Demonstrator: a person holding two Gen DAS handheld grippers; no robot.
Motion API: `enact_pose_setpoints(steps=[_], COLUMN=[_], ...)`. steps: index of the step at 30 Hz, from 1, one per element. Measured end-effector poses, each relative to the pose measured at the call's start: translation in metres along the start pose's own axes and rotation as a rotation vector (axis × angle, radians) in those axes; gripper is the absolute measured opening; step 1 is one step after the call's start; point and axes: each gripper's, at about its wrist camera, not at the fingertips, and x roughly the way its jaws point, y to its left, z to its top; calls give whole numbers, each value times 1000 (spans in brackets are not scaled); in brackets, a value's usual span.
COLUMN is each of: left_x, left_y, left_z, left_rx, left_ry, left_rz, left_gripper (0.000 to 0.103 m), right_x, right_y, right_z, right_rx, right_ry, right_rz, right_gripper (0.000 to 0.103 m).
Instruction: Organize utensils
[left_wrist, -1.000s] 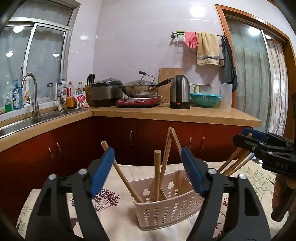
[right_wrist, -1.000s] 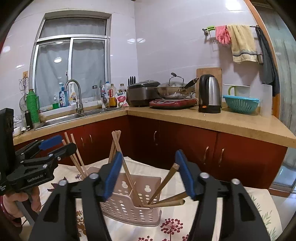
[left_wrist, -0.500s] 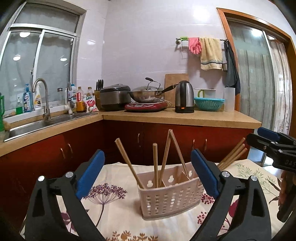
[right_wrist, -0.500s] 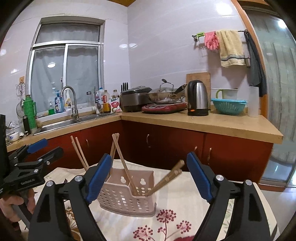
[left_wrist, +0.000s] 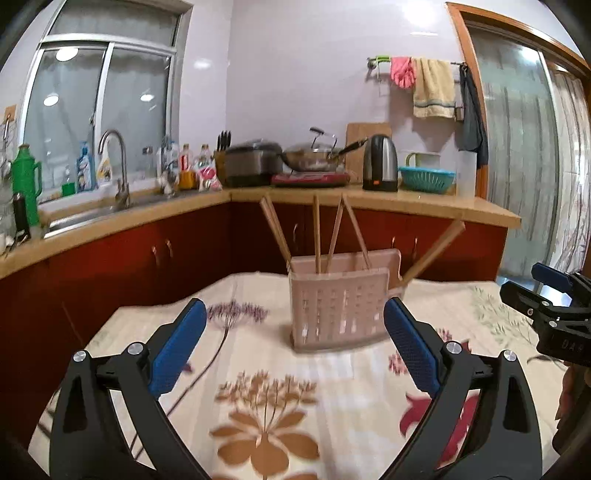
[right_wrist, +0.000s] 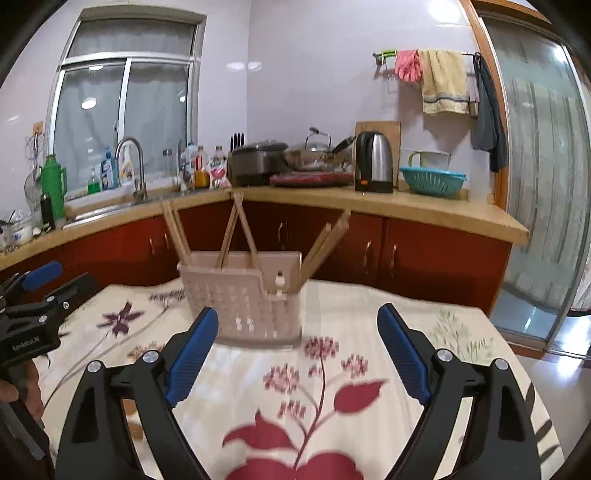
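Both grippers have backed off from the pink perforated utensil caddy (left_wrist: 338, 306) compared to a second ago. Back then they were right up on it, with the chopsticks poking up between the blue pads. Now the caddy sits well ahead of both, out toward the far edge of the floral tablecloth (left_wrist: 266, 402), with a stretch of bare cloth between it and the fingertips.

The left gripper (left_wrist: 291, 345) has its fingers spread wide with nothing between them. The right gripper (right_wrist: 295, 350) is opening a bit more right now, and it's empty too. You can also spot each gripper from the other one's camera, off to either side of the caddy and not touching it.

The chopsticks (left_wrist: 317, 232) are all standing in the caddy now. A few near its left end are close to upright or crossing each other, and one bundle (right_wrist: 325, 240) leans way out over its right end. I can't tell which compartment each one is in because the slotted wall hides the bottoms.

My read is that the drop-off just happened: jaws let go, hands pulled away. I don't see any loose utensils on the cloth around the caddy, so the job looks basically done. Maybe that leaning bundle deserves a nudge upright, since it looks like the one most likely to tip the caddy or slide out.
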Motion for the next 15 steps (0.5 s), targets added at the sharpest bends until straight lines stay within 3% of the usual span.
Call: enact_pose_setpoints(steps=[7, 15], left_x=[-33, -78], left_y=[12, 19], left_z=[-25, -27], left_rx=[-42, -72], left_ry=[61, 31], left_rz=[23, 47], left_gripper=[95, 98], right_x=[-27, -60], right_y=[3, 13], right_z=[-21, -24], right_rx=[13, -13], right_ry=[38, 17], right_rz=[1, 6], right_gripper=[86, 88])
